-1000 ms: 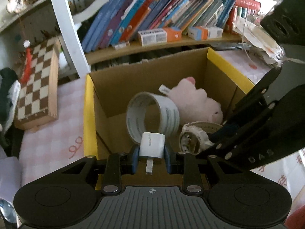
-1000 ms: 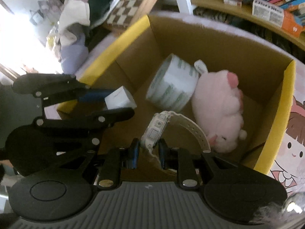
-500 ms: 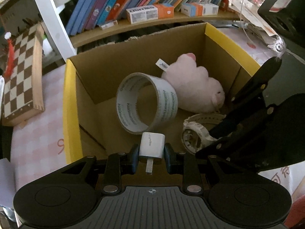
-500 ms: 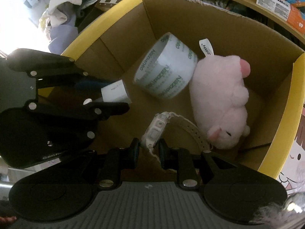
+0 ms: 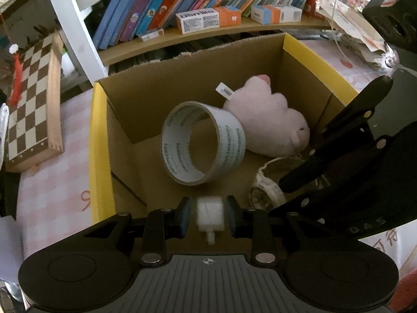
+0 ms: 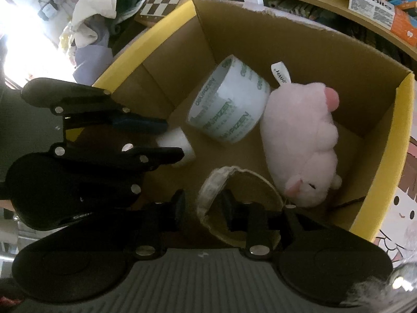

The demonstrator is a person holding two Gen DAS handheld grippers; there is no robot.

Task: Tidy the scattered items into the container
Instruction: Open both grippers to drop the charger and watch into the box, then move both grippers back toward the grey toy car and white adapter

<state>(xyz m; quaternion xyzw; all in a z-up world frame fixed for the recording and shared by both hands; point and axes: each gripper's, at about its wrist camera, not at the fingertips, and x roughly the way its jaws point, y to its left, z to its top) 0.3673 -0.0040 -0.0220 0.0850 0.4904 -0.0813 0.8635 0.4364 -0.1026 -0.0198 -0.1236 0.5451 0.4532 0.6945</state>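
Note:
A cardboard box [image 5: 97,143] [image 6: 392,143] with a yellow rim holds a tape roll [image 5: 229,140] [image 6: 229,109] and a pink plush [image 5: 271,125] [image 6: 299,135]. My left gripper [image 5: 209,215] [image 6: 169,140] hangs over the box's near corner, its jaws opening. A white charger [image 5: 210,215] [image 6: 179,146], blurred, sits between them with a gap on each side. My right gripper [image 6: 202,208] [image 5: 299,161] is low inside the box, its jaws opening too. The white watch [image 6: 206,195] [image 5: 265,190] lies loose between them on the box floor, its strap looped round one finger.
The box stands on a pink checked cloth [image 5: 52,182]. A folded chessboard [image 5: 31,99] lies left of it. Behind it, a wooden shelf [image 5: 208,30] carries books and small cartons. Papers [image 5: 346,26] pile up at the right, and clothes [image 6: 91,26] are heaped beyond the box.
Both pairs of jaws have parted. The charger has come free of the left pads and blurs downward. The watch has tipped out of the right grip onto the box floor.

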